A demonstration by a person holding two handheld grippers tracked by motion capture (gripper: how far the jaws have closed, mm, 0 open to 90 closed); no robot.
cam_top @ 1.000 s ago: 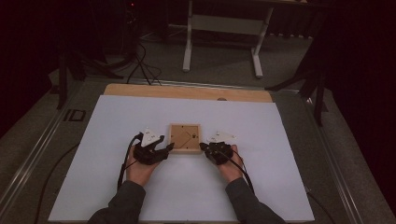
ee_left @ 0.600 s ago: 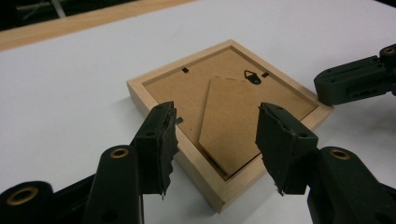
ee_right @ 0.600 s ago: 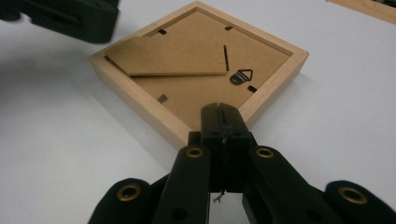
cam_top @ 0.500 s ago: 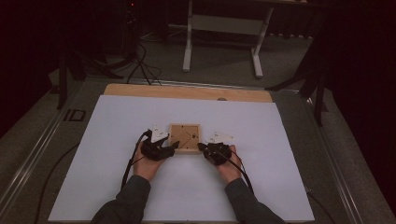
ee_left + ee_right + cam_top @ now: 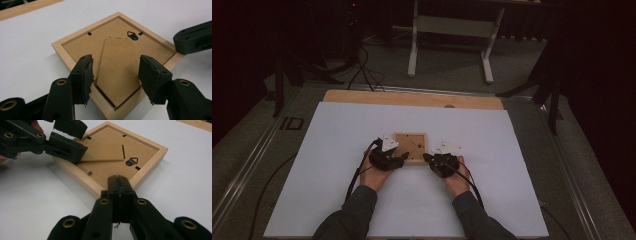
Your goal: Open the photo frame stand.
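Left claw (image 5: 115,75) standing wide, jaws straddling stand flap (image 5: 120,72) on frame (image 5: 75,45) back, having just been opening, nothing pinched; right claw (image 5: 120,187) closed tight, tip bracing frame corner; frame lying face down mid bench (image 5: 337,200); advice: lowering left jaws evenly onto flap edges, keeping right pressing steady

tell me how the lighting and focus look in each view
High view: dim, the room beyond the white table nearly black, the wooden frame small and soft. Left gripper view: bright and even, frame sharp. Right gripper view: the right tool close and sharp, the lower edge blurred.
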